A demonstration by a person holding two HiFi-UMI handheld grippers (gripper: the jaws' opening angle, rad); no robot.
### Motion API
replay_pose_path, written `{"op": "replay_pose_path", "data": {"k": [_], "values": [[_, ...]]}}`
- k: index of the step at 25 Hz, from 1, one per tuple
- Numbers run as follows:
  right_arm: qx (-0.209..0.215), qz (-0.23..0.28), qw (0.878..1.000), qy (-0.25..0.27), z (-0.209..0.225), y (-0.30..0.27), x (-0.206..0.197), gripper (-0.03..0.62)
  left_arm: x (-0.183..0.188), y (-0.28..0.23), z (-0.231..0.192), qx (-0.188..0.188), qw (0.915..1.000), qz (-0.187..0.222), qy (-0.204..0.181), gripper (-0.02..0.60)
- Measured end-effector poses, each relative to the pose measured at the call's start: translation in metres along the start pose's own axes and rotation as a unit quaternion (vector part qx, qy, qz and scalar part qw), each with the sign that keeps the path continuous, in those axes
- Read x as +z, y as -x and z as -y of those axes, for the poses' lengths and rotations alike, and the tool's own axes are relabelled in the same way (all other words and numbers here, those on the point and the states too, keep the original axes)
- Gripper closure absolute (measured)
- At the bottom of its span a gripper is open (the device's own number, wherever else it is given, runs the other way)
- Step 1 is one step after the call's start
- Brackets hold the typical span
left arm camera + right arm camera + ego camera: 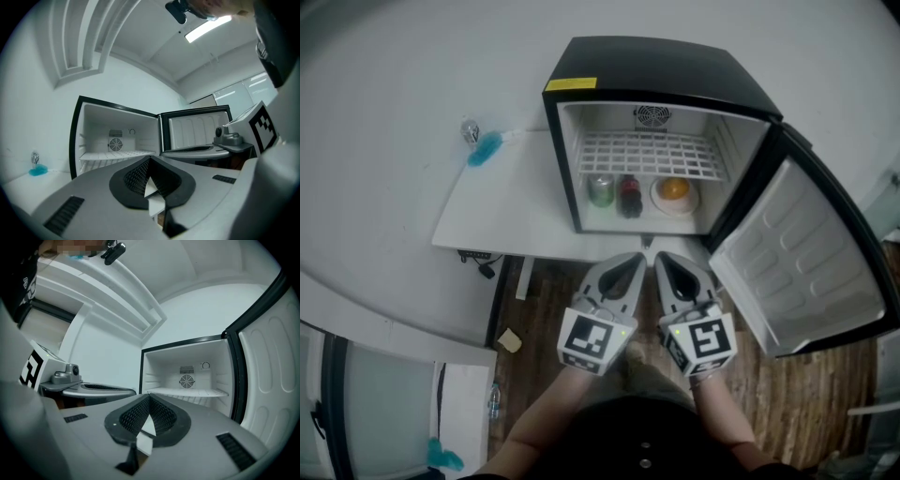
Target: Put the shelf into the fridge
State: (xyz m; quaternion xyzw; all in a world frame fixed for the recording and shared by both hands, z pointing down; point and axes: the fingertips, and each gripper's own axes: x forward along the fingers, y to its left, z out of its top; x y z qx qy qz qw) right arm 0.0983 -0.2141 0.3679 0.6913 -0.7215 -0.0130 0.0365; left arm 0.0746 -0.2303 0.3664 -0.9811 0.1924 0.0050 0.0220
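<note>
Even, bright lighting; ceiling strip light [208, 27] glares; heavy fisheye curvature, dark corners.

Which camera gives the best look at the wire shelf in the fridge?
The head view: it looks down on the shelf, so its whole white grid shows, seated above the can and bottle. Both gripper views catch it nearly edge-on, as a thin white strip under the fan.
</note>
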Motion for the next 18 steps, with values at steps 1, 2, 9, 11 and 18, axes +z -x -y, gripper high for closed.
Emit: {"op": "replay_pose_path", "data": {"k": [1, 2, 9, 11, 18], "values": [[0.002, 0.002, 1.0, -0.003, -0.001, 0.001, -0.001, 0.585, 0.0, 0.001, 0.0, 0.0, 1.0, 0.001, 0.001, 0.575], [0.002, 0.003, 1.0, -0.004, -0.001, 0.001, -0.001, 0.583, 0.0, 0.002, 0.0, 0.001, 1.0, 0.001, 0.005, 0.575], [0.004, 0.004, 1.0, 0.0, -0.005, 0.005, 0.0, 0.585, -0.006, 0.003, 0.0, 0.003, 0.9999, -0.005, 0.013, 0.575], [-0.001, 0.001, 1.0, 0.002, -0.003, 0.006, 0.005, 0.583, -0.005, 0.001, 0.001, 0.002, 0.9999, -0.003, 0.015, 0.575], [0.002, 0.012, 1.0, 0.005, 0.006, 0.011, 0.006, 0.585, 0.003, -0.004, 0.005, -0.005, 0.9997, 0.003, 0.023, 0.574]]}}
